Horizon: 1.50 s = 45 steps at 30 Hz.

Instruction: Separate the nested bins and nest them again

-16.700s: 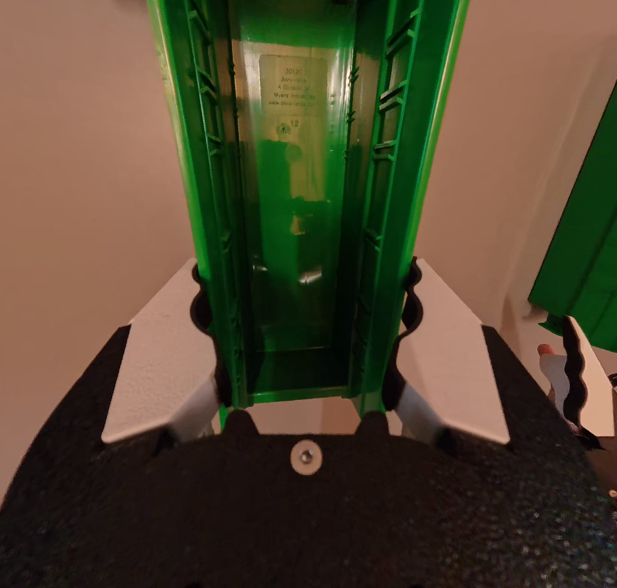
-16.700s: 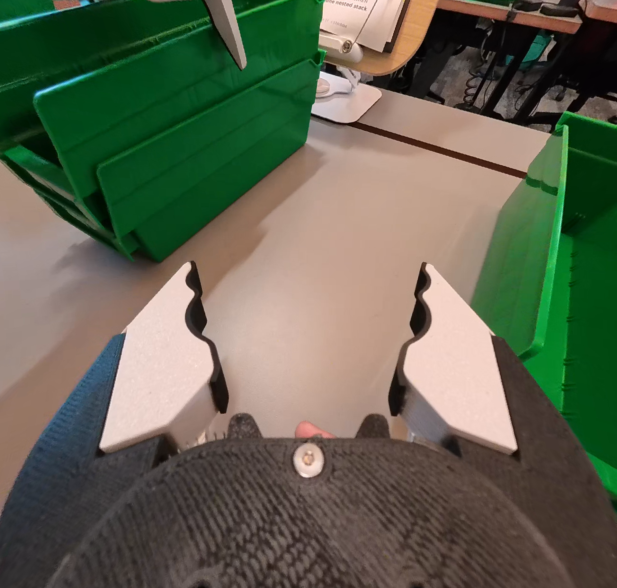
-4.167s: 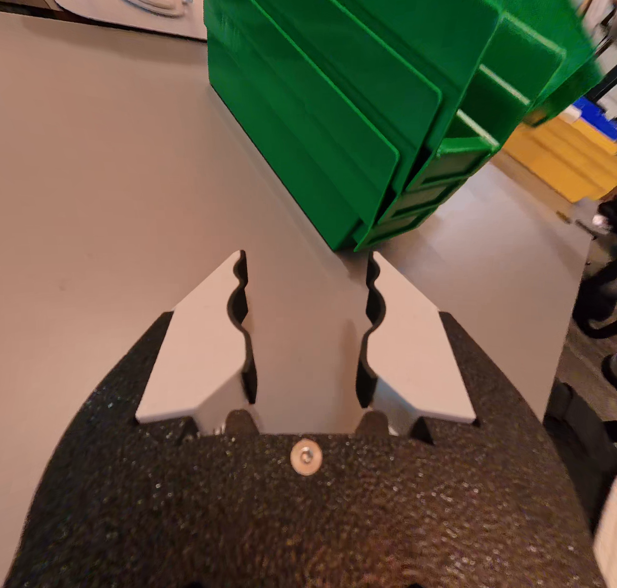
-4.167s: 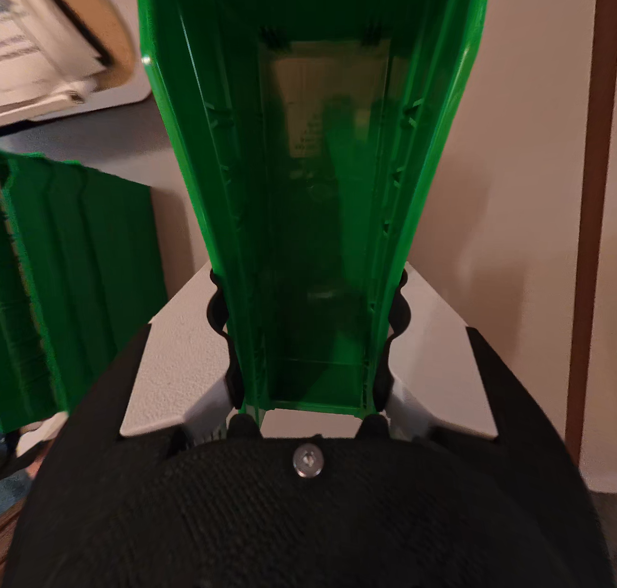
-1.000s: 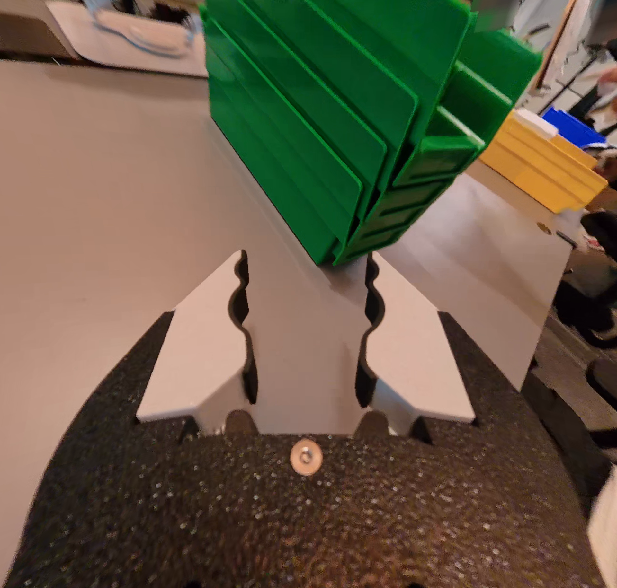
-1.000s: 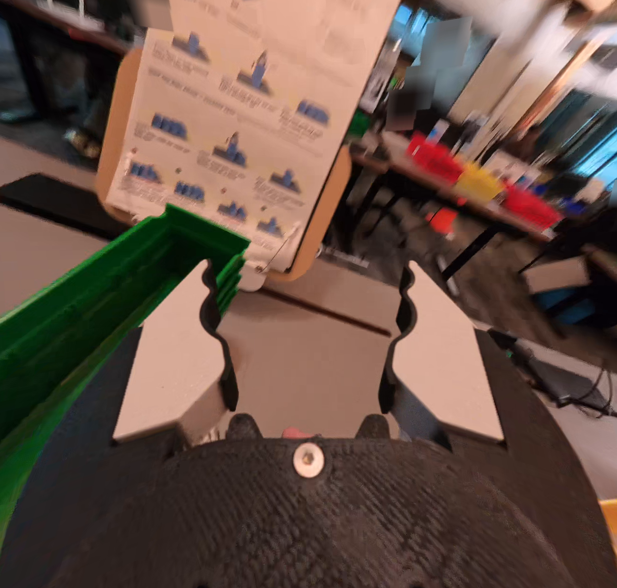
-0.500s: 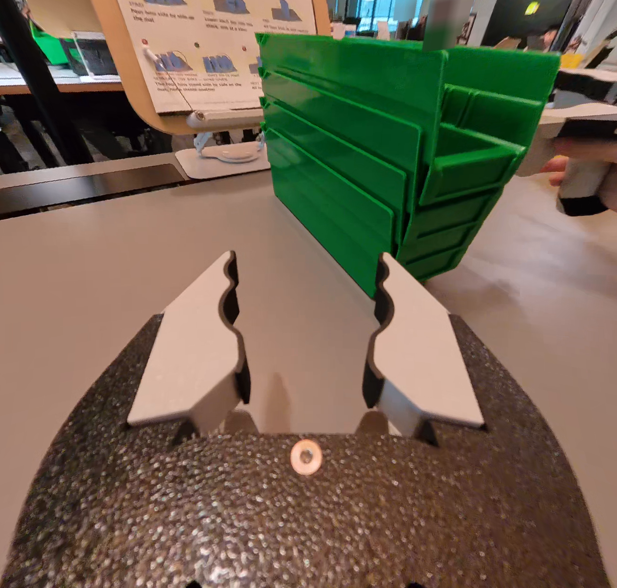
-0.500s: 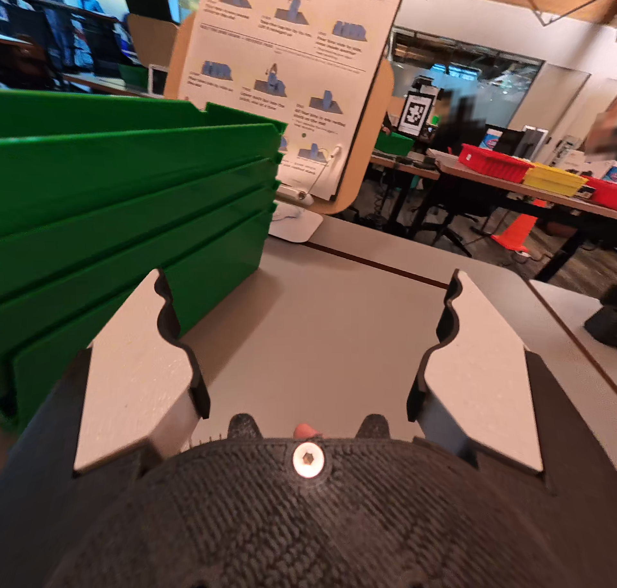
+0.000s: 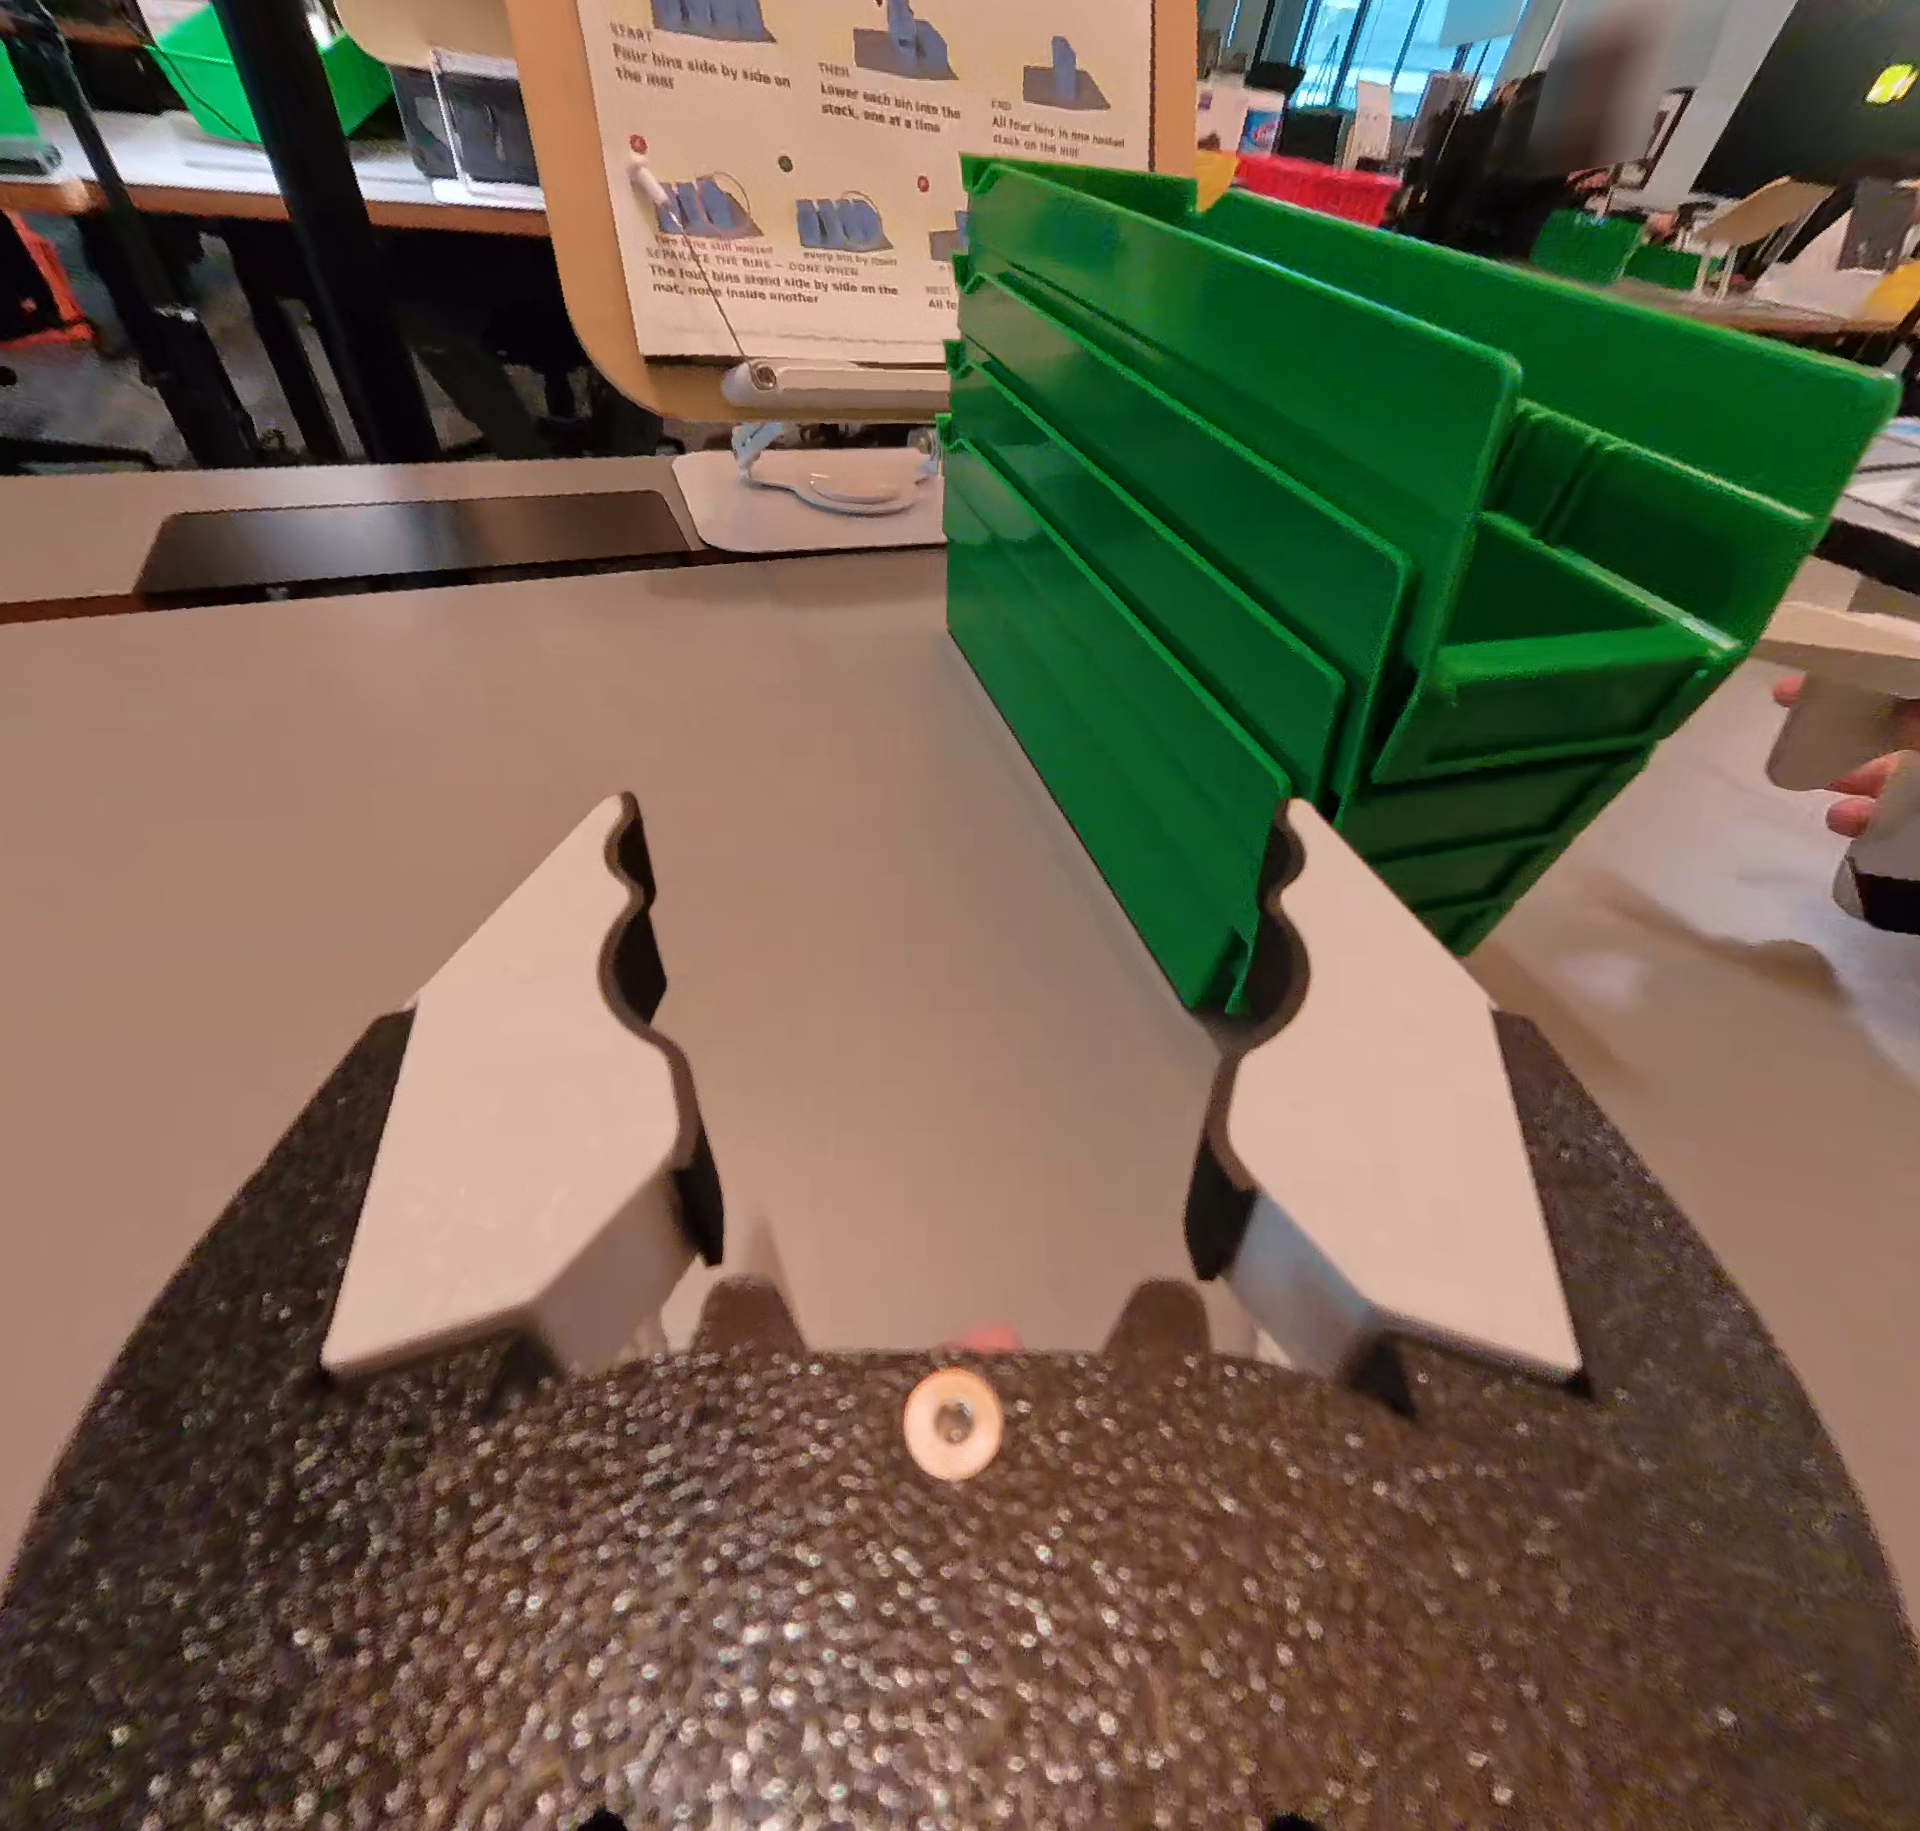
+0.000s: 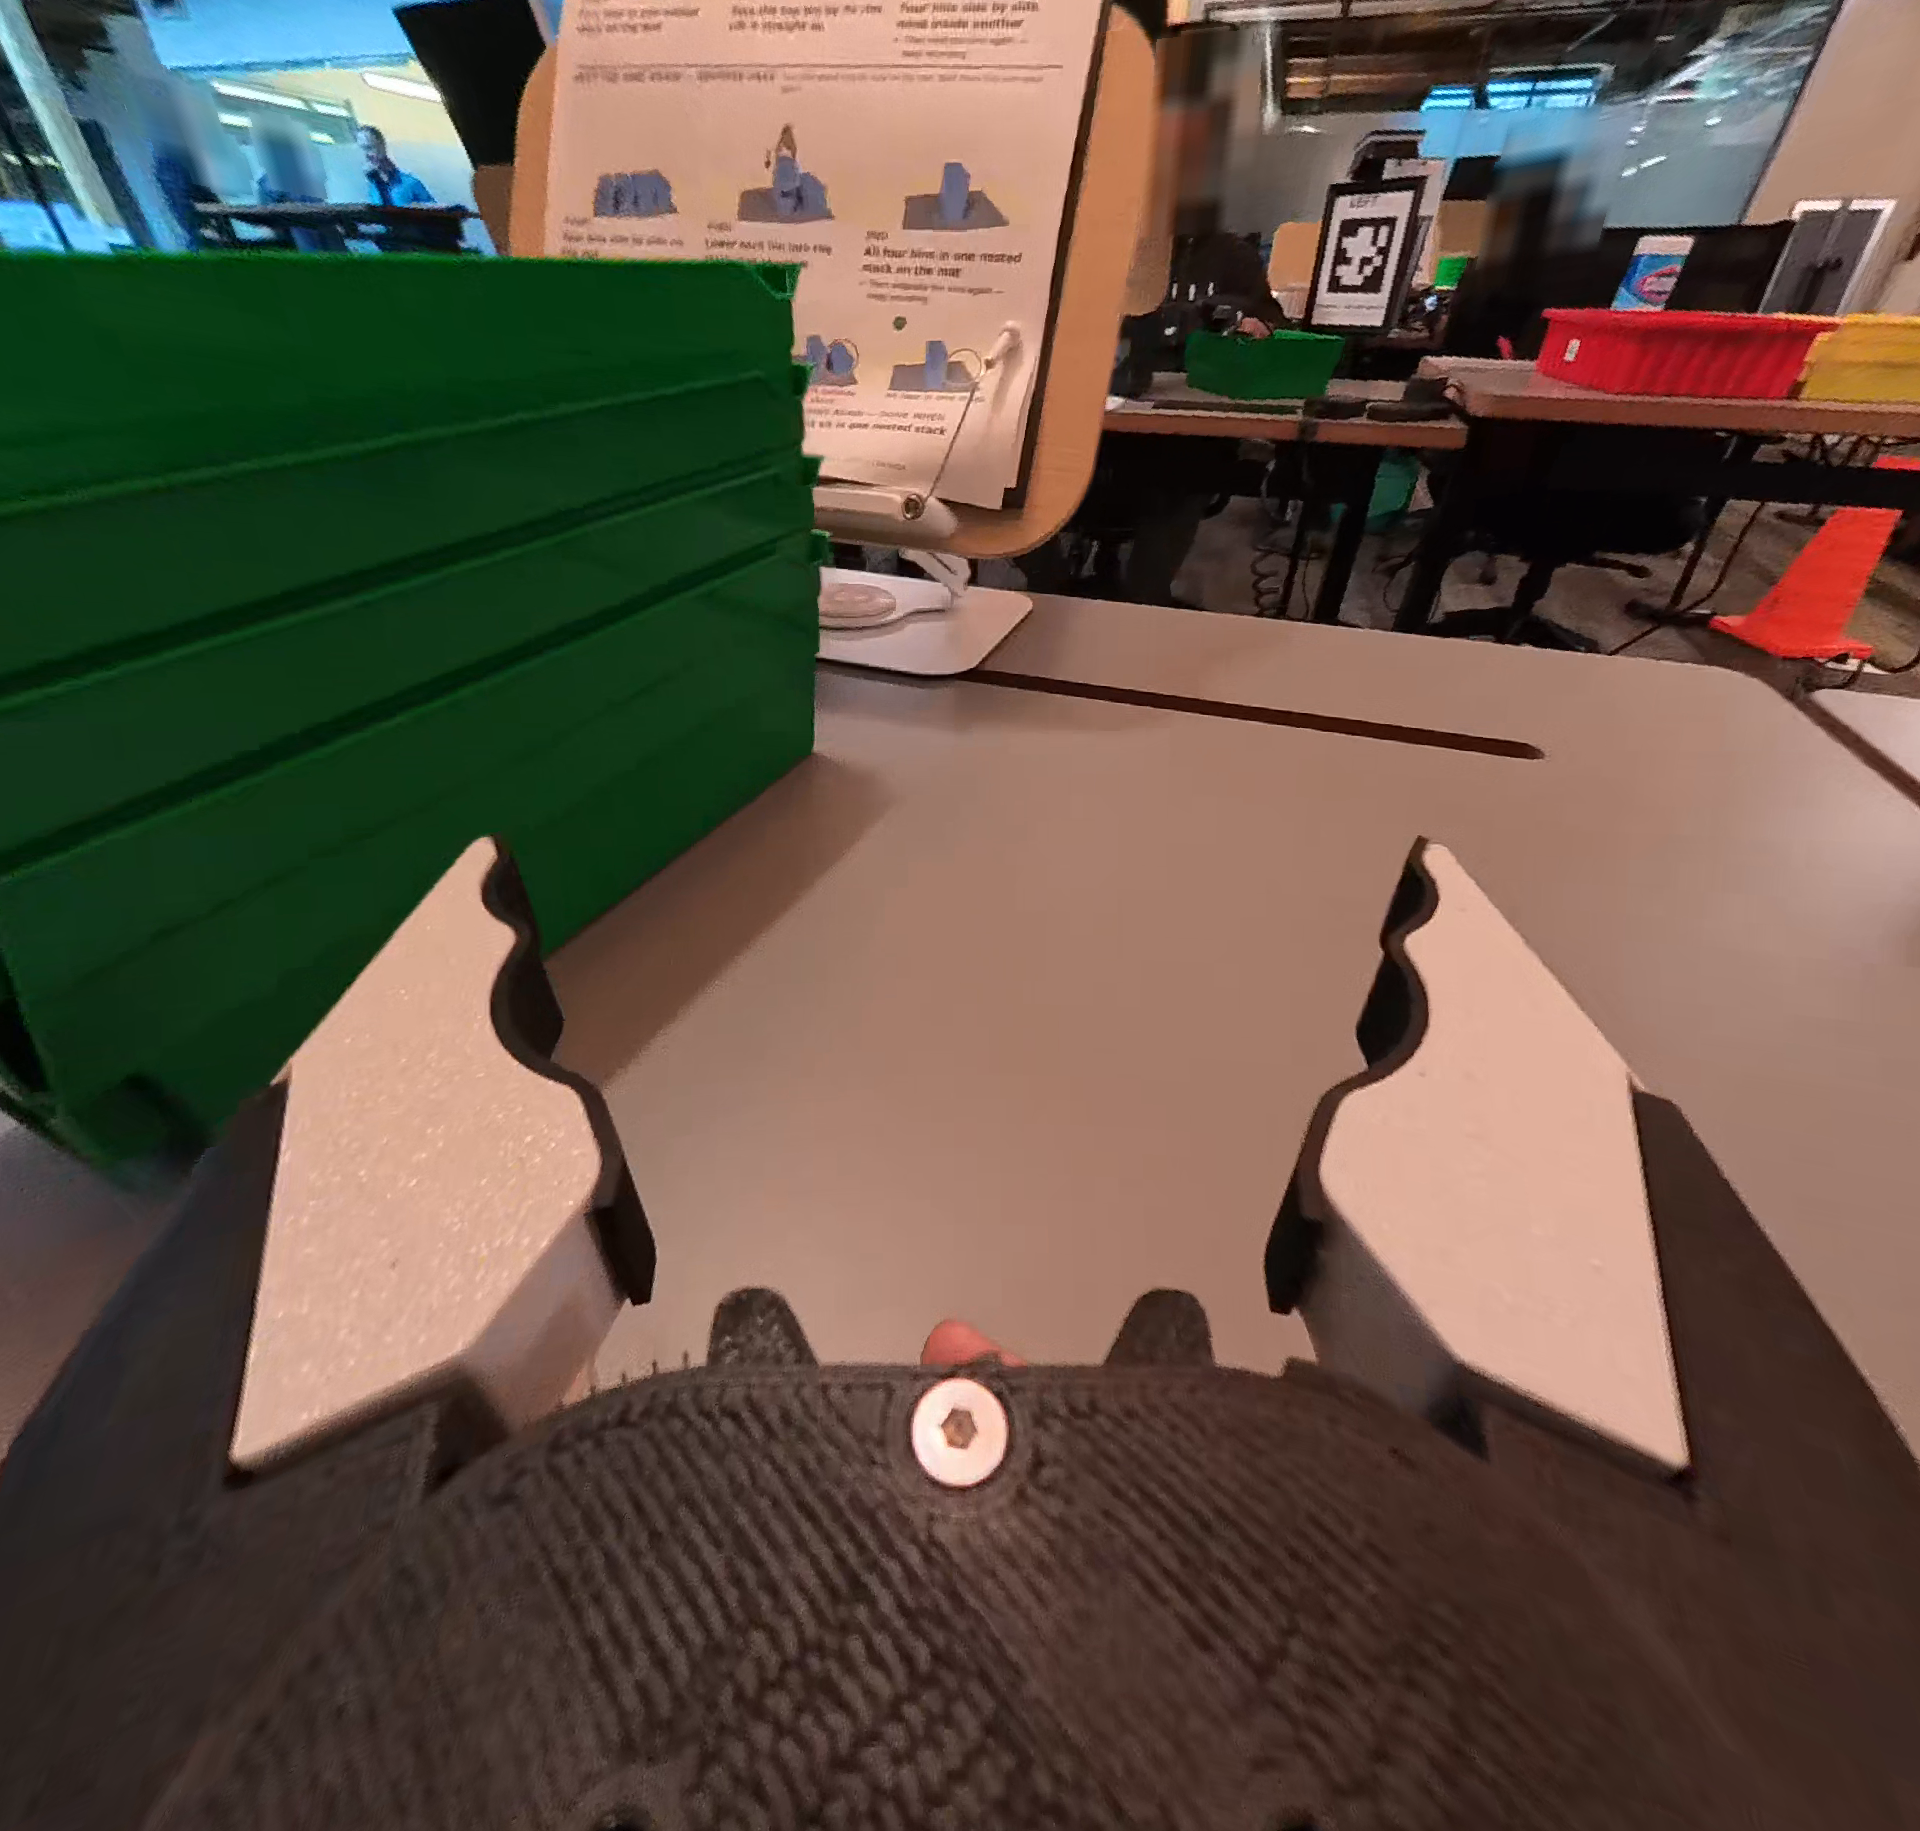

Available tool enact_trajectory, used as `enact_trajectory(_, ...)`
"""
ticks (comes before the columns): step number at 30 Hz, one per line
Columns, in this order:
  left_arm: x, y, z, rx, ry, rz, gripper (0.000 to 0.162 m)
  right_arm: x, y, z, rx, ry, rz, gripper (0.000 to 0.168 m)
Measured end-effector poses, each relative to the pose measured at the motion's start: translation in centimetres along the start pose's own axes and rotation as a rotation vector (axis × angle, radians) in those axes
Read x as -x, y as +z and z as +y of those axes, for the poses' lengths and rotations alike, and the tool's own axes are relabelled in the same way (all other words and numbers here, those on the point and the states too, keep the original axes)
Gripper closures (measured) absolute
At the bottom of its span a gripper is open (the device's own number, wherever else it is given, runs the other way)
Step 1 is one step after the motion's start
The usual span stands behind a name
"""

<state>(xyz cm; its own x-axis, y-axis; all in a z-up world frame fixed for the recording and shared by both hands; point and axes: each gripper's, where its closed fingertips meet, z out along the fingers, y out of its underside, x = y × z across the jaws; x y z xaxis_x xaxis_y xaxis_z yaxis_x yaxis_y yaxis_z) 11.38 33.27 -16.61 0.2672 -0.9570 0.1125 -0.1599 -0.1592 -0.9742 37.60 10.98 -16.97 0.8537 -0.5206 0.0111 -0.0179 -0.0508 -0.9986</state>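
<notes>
On the grey table, I see the nested green bins standing between both claws. Left of the bins, my left gripper gapes empty, its right finger just beside their near corner. Right of the bins, my right gripper gapes empty too.

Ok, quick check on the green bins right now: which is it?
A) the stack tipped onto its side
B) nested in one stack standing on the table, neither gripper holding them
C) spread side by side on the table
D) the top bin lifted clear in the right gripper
B: the green bins sit nested in one upright stack on the table, while the left gripper and right gripper are both open and empty beside it.
</notes>
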Motion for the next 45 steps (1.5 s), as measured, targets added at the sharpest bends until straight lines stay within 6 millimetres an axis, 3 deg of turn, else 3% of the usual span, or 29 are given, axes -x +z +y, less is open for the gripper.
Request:
enact_trajectory(7,-0.2,4.0,-3.2,0.072,-0.058,-0.039,0.046,-0.5,0.4,1.4,0.031,0.013,-0.062,0.019)
enact_trajectory(10,-0.7,5.5,-4.7,0.092,-0.088,-0.033,0.046,0.4,0.3,1.8,0.061,0.057,-0.115,0.021)
enact_trajectory(14,0.2,6.6,-4.5,0.110,-0.091,-0.086,0.046,2.4,-0.6,0.4,0.068,0.089,-0.203,0.029)
enact_trajectory(20,1.6,5.2,-3.0,0.064,-0.054,-0.102,0.046,4.8,-1.5,-1.2,0.173,0.103,-0.200,0.023)
enact_trajectory(26,3.2,3.0,-0.5,0.027,-0.020,-0.083,0.046,8.1,-2.9,-5.4,0.116,0.097,-0.213,0.024)
enact_trajectory(30,3.0,2.3,0.3,0.010,0.018,-0.053,0.046,10.6,-2.5,-8.1,0.151,0.091,-0.216,0.020)
enact_trajectory(34,2.2,2.2,1.5,0.022,0.021,-0.020,0.046,13.7,-0.1,-10.3,0.223,0.004,-0.238,0.017)
enact_trajectory(38,2.2,1.8,2.6,0.077,0.014,-0.022,0.046,16.3,4.2,-11.6,0.369,-0.001,-0.253,0.020)
enact_trajectory(43,2.5,1.2,2.8,0.076,-0.006,-0.033,0.046,16.3,10.7,-12.0,0.547,0.046,-0.141,0.031)
enact_trajectory(45,2.2,1.1,2.7,0.053,-0.033,-0.022,0.046,17.1,12.4,-11.0,0.665,0.118,-0.154,0.033)
